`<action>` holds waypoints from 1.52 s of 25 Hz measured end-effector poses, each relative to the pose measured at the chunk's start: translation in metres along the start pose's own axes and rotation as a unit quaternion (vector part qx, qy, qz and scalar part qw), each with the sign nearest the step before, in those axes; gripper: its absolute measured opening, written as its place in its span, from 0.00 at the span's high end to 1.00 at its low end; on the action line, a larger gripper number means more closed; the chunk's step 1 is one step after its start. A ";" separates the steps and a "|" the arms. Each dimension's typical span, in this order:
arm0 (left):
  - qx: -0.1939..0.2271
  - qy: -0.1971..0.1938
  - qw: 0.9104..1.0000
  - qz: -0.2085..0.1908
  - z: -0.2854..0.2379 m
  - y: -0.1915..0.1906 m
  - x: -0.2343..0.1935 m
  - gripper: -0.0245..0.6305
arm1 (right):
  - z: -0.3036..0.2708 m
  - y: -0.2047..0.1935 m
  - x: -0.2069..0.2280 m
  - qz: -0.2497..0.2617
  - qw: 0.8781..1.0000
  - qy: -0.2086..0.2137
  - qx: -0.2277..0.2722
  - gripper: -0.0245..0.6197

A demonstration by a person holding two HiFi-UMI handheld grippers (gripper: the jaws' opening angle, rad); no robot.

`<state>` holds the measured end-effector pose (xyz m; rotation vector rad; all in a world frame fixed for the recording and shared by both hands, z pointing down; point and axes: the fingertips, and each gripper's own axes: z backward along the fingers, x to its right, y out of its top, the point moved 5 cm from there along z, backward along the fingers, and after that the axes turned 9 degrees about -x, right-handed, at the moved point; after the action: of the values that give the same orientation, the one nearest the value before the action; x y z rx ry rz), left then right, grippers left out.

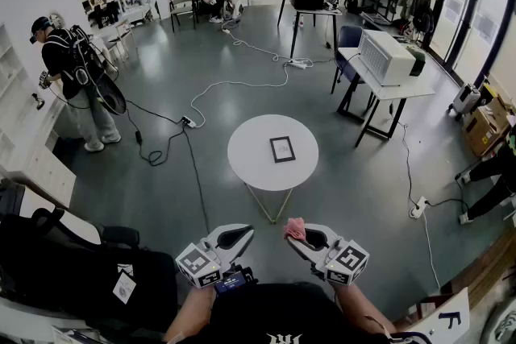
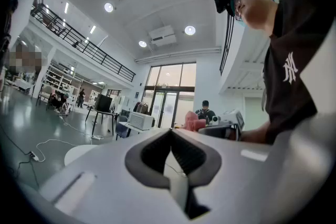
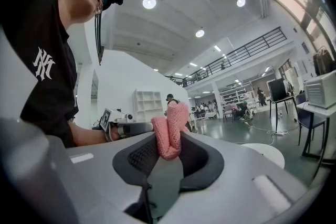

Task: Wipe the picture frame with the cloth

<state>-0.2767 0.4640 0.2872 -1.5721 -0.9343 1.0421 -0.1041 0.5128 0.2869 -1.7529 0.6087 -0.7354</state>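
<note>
A small dark picture frame (image 1: 282,149) lies flat on a round white table (image 1: 250,165) in the middle of the head view. My right gripper (image 1: 293,233) is shut on a folded pink cloth (image 1: 294,228), held near the person's body, well short of the table. From the right gripper view the pink cloth (image 3: 170,136) sticks up between the closed jaws of that gripper (image 3: 167,157). My left gripper (image 1: 239,236) is held beside it, shut with nothing in it; in the left gripper view the left gripper (image 2: 171,152) shows its pads meeting.
Cables (image 1: 242,80) trail over the grey floor beyond the table. A desk (image 1: 387,84) with a white appliance stands at the right. A person with equipment (image 1: 76,76) stands at the left, near white shelving. A dark bag (image 1: 72,270) sits at the lower left.
</note>
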 end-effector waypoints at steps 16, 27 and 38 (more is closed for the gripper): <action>-0.019 -0.039 0.999 0.004 -0.011 -0.011 -0.013 0.98 | -0.013 -0.013 -0.011 -0.015 0.999 -0.029 -0.001 0.84; 0.005 -0.087 0.996 0.008 0.000 -0.016 -0.003 0.98 | -0.019 -0.012 -0.020 -0.009 1.000 -0.023 -0.004 0.82; 0.000 -0.156 0.988 0.021 -0.015 -0.026 0.013 0.96 | -0.009 -0.020 -0.032 -0.025 0.999 -0.039 -0.013 0.82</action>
<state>-0.2599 0.4768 0.3128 -1.4573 -1.1135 1.3446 -0.1315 0.5355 0.3020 -1.8184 0.5245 -0.6931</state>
